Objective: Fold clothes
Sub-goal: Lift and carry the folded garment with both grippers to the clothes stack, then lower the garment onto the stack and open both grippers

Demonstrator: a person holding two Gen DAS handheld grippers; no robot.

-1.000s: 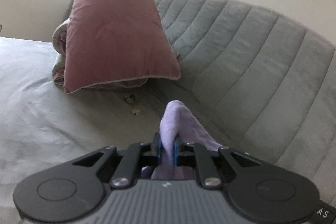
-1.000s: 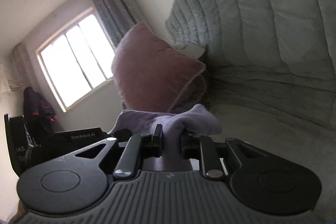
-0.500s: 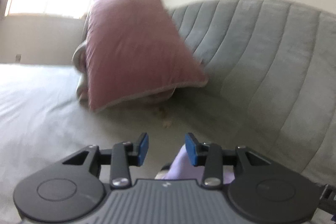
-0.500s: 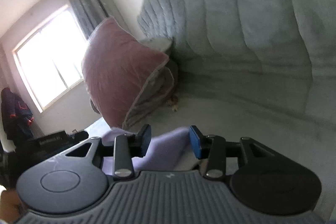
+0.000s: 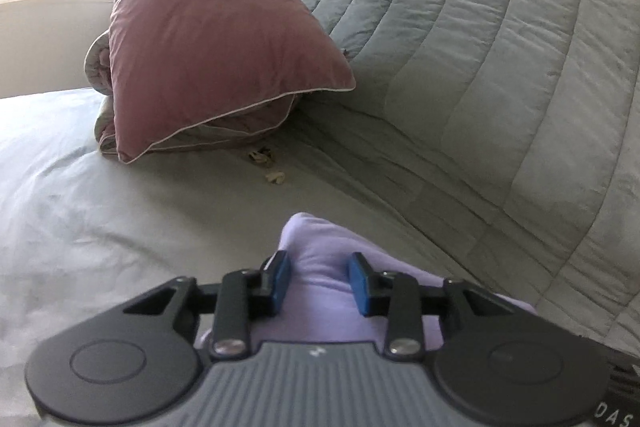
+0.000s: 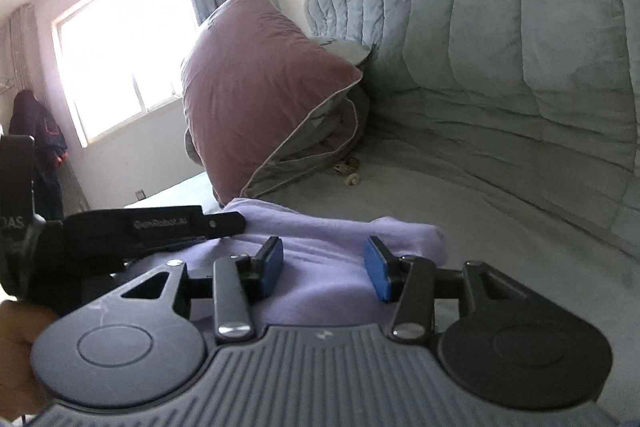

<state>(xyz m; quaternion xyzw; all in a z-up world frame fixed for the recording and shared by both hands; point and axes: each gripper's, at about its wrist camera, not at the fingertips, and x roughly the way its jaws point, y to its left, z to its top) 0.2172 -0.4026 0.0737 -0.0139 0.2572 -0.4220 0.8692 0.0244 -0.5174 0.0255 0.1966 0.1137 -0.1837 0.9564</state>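
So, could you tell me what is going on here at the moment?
A person with a gripper in each hand is folding a lilac garment on a bed. The cloth lies between the jaws of both grippers. The left gripper has its pads apart and is closing slightly; the right gripper is opening, and its pads do not press on the cloth. A pink pillow leans by the grey headboard.

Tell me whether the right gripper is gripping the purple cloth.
No: the right gripper is opening, its pads clear of the purple cloth lying between them.
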